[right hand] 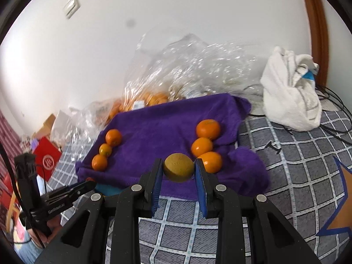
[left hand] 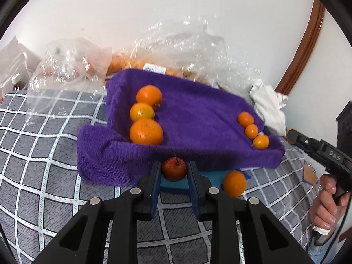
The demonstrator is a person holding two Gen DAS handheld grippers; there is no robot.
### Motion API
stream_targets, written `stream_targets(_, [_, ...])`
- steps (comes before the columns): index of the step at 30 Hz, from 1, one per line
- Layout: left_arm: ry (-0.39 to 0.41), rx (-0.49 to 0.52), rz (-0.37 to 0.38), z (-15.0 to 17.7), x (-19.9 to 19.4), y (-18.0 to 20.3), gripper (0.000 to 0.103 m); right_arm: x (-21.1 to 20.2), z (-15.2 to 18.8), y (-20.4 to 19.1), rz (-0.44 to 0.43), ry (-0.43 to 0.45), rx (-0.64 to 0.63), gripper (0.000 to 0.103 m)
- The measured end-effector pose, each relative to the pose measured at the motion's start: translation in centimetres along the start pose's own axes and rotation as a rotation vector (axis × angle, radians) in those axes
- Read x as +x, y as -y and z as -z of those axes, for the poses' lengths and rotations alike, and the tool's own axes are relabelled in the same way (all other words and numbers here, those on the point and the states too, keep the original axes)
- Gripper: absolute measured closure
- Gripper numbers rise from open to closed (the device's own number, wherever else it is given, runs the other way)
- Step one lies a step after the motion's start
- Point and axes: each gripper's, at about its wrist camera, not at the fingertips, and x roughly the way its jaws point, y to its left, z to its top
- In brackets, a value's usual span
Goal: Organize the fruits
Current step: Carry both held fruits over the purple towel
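A purple towel (left hand: pixel 193 114) lies on the checked bedspread. On it sit a row of three large oranges (left hand: pixel 146 131) and a row of three small oranges (left hand: pixel 251 131). My left gripper (left hand: pixel 173 171) is shut on a small red apple (left hand: pixel 174 169) at the towel's near edge. A loose orange (left hand: pixel 234 183) lies on a blue mat just right of it. My right gripper (right hand: pixel 178 171) is shut on a yellow-green round fruit (right hand: pixel 178 169) over the towel's (right hand: pixel 167 123) near edge, beside the large oranges (right hand: pixel 211 161). The small oranges (right hand: pixel 105 150) lie to the left.
Clear plastic bags (left hand: pixel 176 50) holding more oranges sit behind the towel. A white cloth bundle (right hand: pixel 290 88) and black cables lie at the right. A red box (right hand: pixel 46 161) stands at the left. The grey checked bedspread (right hand: pixel 297 165) surrounds the towel.
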Motion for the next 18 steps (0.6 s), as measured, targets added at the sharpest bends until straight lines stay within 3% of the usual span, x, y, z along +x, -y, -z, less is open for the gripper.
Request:
stream_targets(8, [0.083,-0.022,0.005,-0.7,-1.5,-0.5,0.080,-0.9,-0.7,1.7,0.019,0.047,0.065,0.074])
stream_targets(18, [0.146,-0.001,-0.023,-1.0,-2.5,-0.5,0.080,-0.8,-0.3,1.0,0.028,0.060,0.021,0.074])
